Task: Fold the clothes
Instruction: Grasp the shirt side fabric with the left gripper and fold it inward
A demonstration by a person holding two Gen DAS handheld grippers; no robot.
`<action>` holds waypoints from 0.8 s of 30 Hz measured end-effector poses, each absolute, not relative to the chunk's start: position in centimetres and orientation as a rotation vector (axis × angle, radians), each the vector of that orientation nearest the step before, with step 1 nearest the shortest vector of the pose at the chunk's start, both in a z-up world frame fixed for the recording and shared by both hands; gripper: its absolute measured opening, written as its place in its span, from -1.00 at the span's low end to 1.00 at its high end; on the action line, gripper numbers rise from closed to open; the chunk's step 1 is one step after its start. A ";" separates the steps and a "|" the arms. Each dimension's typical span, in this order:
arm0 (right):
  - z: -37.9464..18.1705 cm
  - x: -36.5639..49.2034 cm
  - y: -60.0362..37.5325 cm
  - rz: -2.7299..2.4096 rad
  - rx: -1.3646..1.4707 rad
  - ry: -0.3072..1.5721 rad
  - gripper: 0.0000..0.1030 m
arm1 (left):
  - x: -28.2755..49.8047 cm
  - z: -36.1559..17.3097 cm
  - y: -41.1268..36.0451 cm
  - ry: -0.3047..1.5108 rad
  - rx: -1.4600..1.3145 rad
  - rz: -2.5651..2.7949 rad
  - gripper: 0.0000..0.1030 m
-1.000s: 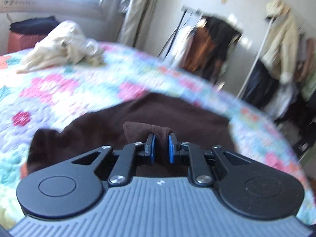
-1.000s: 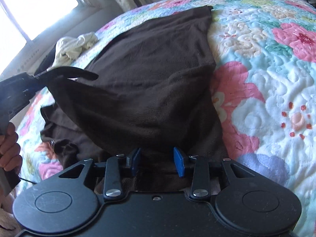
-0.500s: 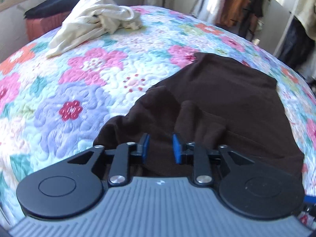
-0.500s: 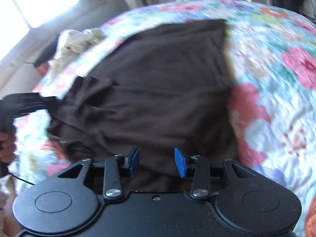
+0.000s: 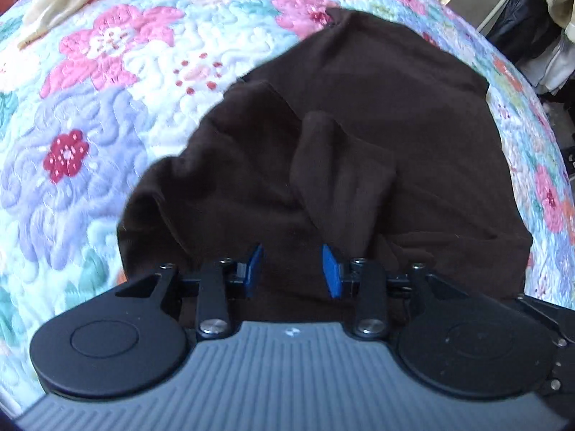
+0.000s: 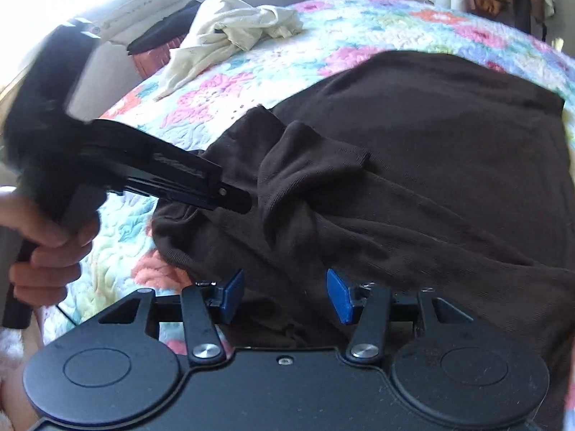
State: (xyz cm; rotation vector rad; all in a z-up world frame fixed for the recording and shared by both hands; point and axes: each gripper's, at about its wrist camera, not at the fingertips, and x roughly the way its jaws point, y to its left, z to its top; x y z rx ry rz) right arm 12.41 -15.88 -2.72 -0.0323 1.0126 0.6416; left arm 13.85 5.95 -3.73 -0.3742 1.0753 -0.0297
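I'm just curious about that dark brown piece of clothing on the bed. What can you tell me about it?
The brown garment is a soft, fine-ribbed knit lying on the flowered quilt. Its far part is spread flat with a straight edge; the near part is rumpled, with a loose flap folded back on top. It lies under both open grippers, neither of which pinches it.

Both fisheye views look steeply down and forward from close above the bed. The left wrist view faces across the brown garment toward the clothes rack. The right wrist view faces the window wall, catching the left gripper. Both share the garment, quilt and cream clothing.
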 end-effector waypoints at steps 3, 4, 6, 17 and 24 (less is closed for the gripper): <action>-4.0 13.9 -14.8 0.608 0.014 1.091 0.09 | 13.2 -4.1 7.4 1.077 -0.381 0.015 -0.32; -4.4 14.1 -14.5 0.600 0.017 1.108 0.09 | 12.8 -3.8 7.6 1.059 -0.362 0.027 -0.32; -5.0 14.2 -14.1 0.577 0.030 1.109 0.10 | 12.0 -2.9 7.4 0.995 -0.254 0.047 -0.32; -5.3 13.5 -12.6 0.592 0.032 1.000 0.21 | 11.5 -4.1 8.4 1.001 -0.341 -0.071 -0.32; -5.0 12.9 -11.2 0.703 0.043 0.966 0.22 | 12.6 -4.5 9.9 0.978 -0.455 -0.165 -0.26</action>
